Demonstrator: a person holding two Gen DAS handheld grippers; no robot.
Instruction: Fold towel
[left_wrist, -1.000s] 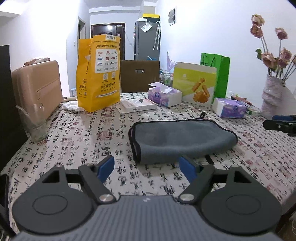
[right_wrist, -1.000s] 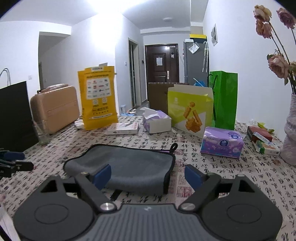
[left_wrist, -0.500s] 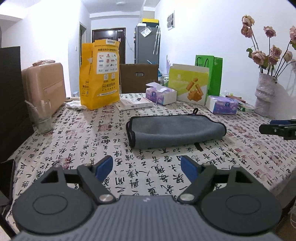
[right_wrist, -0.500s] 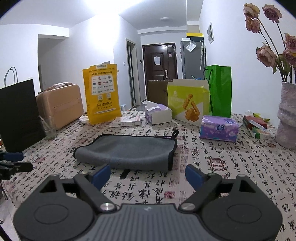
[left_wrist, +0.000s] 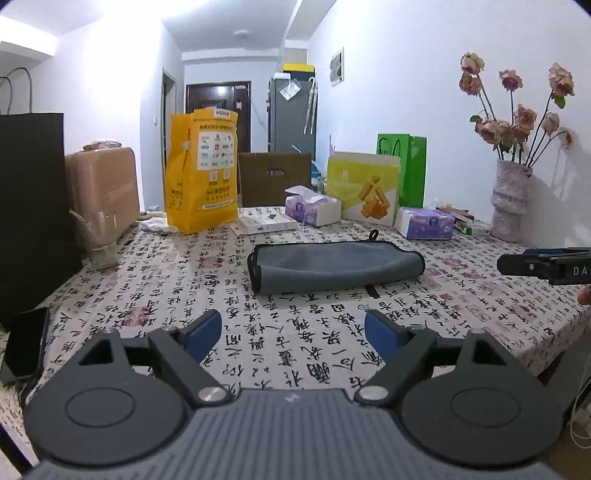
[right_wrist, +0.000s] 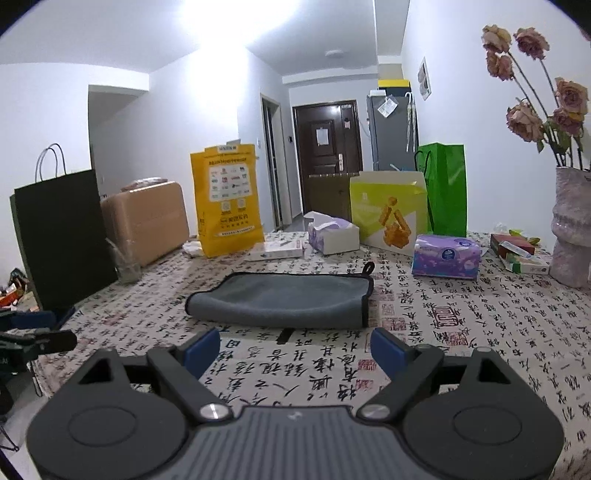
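A grey towel with black trim lies folded flat in the middle of the table; it also shows in the right wrist view. A small hanging loop sticks out at its far edge. My left gripper is open and empty, held back from the towel near the table's front edge. My right gripper is open and empty, also short of the towel. The right gripper's tip shows at the right edge of the left wrist view. The left gripper shows at the left edge of the right wrist view.
A calligraphy-print tablecloth covers the table. At the back stand a yellow bag, tissue boxes, a yellow-green box and a green bag. A vase of roses is at right, a glass and black bag at left.
Both grippers have pulled back and away from the towel, which now looks smaller and farther off. The towel lies still, folded as before.
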